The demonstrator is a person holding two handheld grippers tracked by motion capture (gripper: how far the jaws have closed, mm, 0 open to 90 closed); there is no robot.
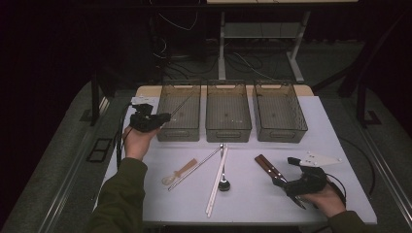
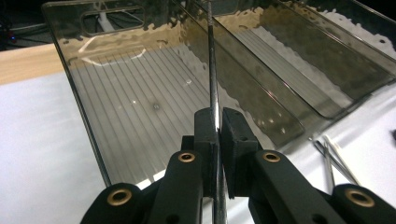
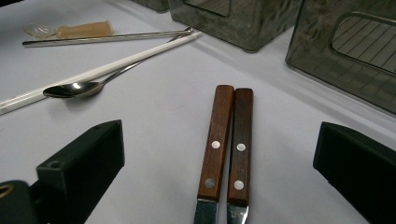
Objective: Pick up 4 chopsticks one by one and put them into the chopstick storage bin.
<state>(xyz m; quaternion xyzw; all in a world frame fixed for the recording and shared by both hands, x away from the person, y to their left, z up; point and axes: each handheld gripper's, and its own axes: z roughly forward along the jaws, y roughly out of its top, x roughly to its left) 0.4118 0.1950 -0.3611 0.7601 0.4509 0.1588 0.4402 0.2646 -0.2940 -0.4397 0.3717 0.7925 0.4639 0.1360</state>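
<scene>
Your left tongs [image 2: 218, 135] are clamped tight on a thin metal rod [image 2: 211, 70], held over the near left corner of the left bin [image 1: 179, 110]; the rod slants up and across that bin's open top. Your right tongs [image 3: 219, 172] stand wide open and hold nothing, low over the bench [image 1: 252, 194], well right of the left bin. Between the pads lie two wooden-handled knives [image 3: 226, 140], side by side and touching. A spoon [image 3: 74, 88] and white chopsticks [image 3: 102, 70] lie on the bench below the middle bin [image 1: 228, 110].
</scene>
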